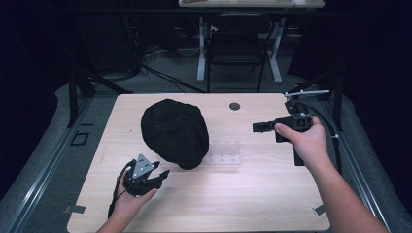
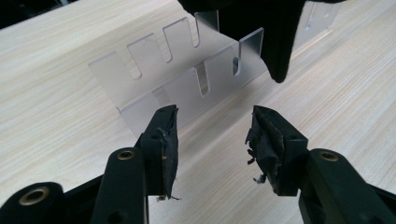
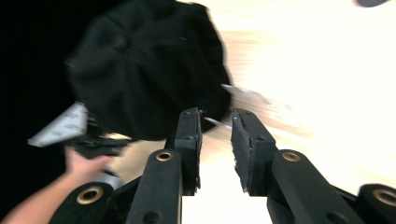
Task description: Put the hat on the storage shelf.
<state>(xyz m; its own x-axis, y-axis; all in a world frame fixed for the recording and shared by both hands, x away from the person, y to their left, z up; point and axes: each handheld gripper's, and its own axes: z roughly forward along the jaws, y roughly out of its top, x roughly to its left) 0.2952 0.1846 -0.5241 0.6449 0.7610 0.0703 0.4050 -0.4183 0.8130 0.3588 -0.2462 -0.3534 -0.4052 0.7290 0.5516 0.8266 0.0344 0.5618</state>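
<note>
Here the black cap (image 1: 175,132) lies just ahead of the left gripper (image 1: 158,174), jaws spread, empty; right gripper (image 1: 258,127) farther off, slightly parted, holding nothing.

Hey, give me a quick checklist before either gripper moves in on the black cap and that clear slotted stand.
1. Left gripper open: ok, its fingers stand wide apart with nothing between them.
2. Right gripper empty: ok, a narrow gap shows between its fingers, nothing in it.
3. Black cap free of both grippers: ok, it lies on the table untouched.
4. Clear slotted stand reachable: ok, it sits just ahead of the left gripper.
5. Stand free of the cap: not ok, the cap's edge hangs over its far end.
6. Right gripper view sharp enough to aim: not ok, blurred and overexposed.
</note>
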